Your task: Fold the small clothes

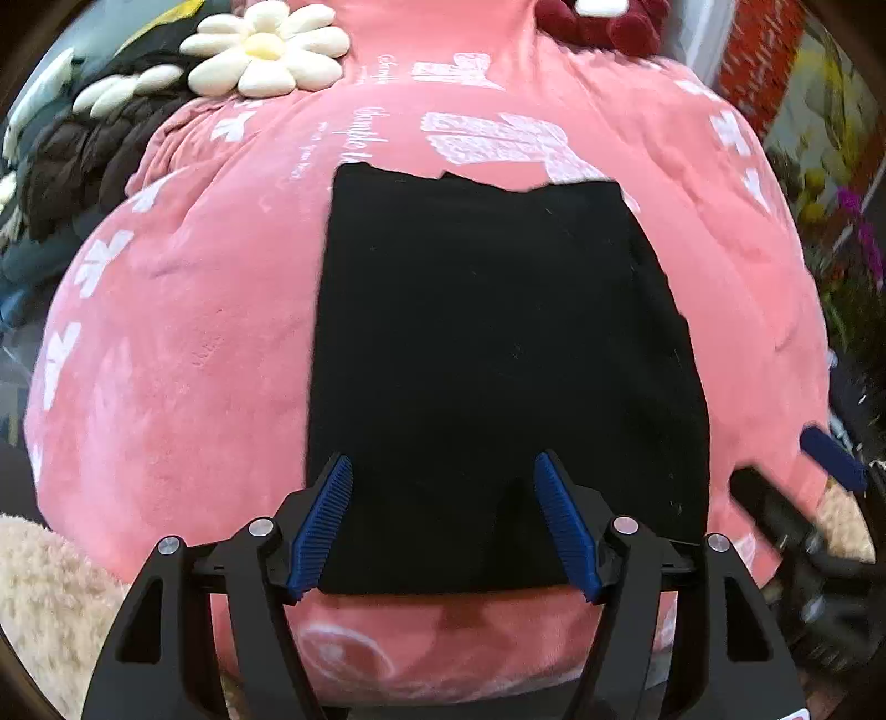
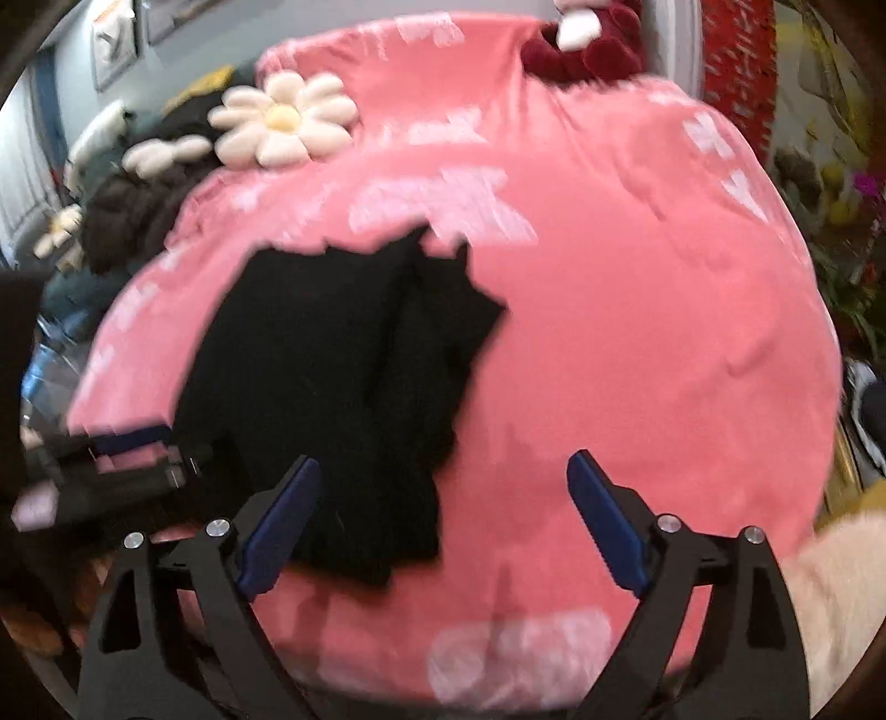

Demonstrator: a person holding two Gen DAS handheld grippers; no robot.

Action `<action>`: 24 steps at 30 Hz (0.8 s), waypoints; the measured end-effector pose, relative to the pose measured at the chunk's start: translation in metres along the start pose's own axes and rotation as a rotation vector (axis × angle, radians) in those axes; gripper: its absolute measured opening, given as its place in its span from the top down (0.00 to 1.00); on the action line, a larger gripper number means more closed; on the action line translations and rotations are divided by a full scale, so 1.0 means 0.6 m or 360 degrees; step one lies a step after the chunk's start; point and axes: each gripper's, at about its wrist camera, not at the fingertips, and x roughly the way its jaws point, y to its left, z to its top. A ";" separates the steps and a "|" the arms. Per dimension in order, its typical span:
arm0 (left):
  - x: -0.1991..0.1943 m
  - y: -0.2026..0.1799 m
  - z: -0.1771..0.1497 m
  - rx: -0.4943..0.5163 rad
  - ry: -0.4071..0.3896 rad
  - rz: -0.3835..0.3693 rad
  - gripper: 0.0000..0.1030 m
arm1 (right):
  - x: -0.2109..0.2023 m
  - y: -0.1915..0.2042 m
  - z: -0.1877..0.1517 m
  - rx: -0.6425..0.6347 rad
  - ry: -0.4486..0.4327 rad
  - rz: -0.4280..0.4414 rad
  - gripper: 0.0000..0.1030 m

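A black, soft fabric garment (image 1: 498, 360), folded into a rough rectangle, lies flat on a pink plush blanket with white butterfly prints (image 1: 194, 343) that covers the rounded surface. In the left wrist view its near edge sits close to the blanket's near side, and its far edge is uneven, just short of a large white print.

The left hand-held gripper (image 1: 443, 520) hangs over the near end of the garment with its blue ribbed pads (image 1: 324, 520) spread apart; the cloth lies beneath and between them, and the pads do not press on it.

The right hand-held gripper (image 2: 443, 515) is to the right of the garment, jaws wide apart. Its left pad is over the garment's near right edge and its right pad over bare blanket; nothing is clamped. That view is blurred.

A cream daisy-shaped cushion with a yellow centre (image 1: 266, 50) rests beyond the garment, at the blanket's far left.
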 end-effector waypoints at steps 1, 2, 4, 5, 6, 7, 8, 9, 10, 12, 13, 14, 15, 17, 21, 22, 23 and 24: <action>0.000 -0.008 -0.005 0.0021 0.0002 0.0015 0.36 | 0.003 -0.004 -0.005 0.0028 0.0027 -0.0009 0.14; -0.001 -0.017 -0.012 0.0049 0.0000 0.0027 0.36 | 0.009 -0.011 -0.010 0.0067 0.0066 -0.0005 0.14; 0.000 -0.031 -0.019 0.0100 0.0010 0.0041 0.36 | 0.024 -0.009 -0.013 0.0087 0.0096 -0.0004 0.14; 0.000 -0.038 -0.024 0.0116 0.0015 0.0050 0.36 | 0.029 -0.007 -0.015 0.0065 0.0098 -0.0031 0.14; 0.001 -0.043 -0.029 0.0126 0.0019 0.0063 0.37 | 0.031 0.000 -0.022 0.0052 0.0099 -0.0059 0.14; 0.003 -0.045 -0.034 0.0114 0.0021 0.0105 0.36 | 0.033 0.001 -0.028 0.0046 0.0110 -0.0072 0.14; 0.004 -0.044 -0.038 0.0097 0.0027 0.0123 0.36 | 0.036 0.001 -0.028 0.0045 0.0125 -0.0071 0.14; 0.006 -0.040 -0.042 0.0087 0.0035 0.0125 0.36 | 0.038 0.002 -0.030 0.0045 0.0130 -0.0068 0.14; 0.008 -0.039 -0.045 0.0083 0.0043 0.0131 0.36 | 0.040 0.004 -0.033 0.0043 0.0132 -0.0068 0.14; 0.008 -0.038 -0.049 0.0080 0.0040 0.0156 0.36 | 0.040 0.005 -0.034 0.0036 0.0130 -0.0064 0.14; 0.008 -0.039 -0.051 0.0077 0.0037 0.0165 0.36 | 0.040 0.005 -0.034 0.0033 0.0130 -0.0067 0.14; 0.009 -0.038 -0.053 0.0080 0.0039 0.0181 0.36 | 0.040 0.005 -0.034 0.0033 0.0132 -0.0065 0.13; 0.010 -0.039 -0.055 0.0083 0.0044 0.0193 0.36 | 0.041 0.005 -0.035 0.0036 0.0137 -0.0061 0.13; 0.010 -0.043 -0.060 0.0086 0.0048 0.0205 0.36 | 0.042 0.003 -0.035 0.0042 0.0145 -0.0060 0.13; 0.012 -0.044 -0.064 0.0093 0.0051 0.0224 0.36 | 0.046 0.003 -0.035 0.0044 0.0162 -0.0053 0.13; 0.015 -0.042 -0.065 0.0085 0.0065 0.0223 0.36 | 0.047 0.004 -0.035 0.0039 0.0168 -0.0050 0.13; 0.017 -0.040 -0.067 0.0075 0.0075 0.0220 0.36 | 0.047 0.005 -0.036 0.0036 0.0170 -0.0050 0.13; 0.018 -0.040 -0.068 0.0066 0.0082 0.0220 0.36 | 0.048 0.005 -0.036 0.0032 0.0172 -0.0050 0.13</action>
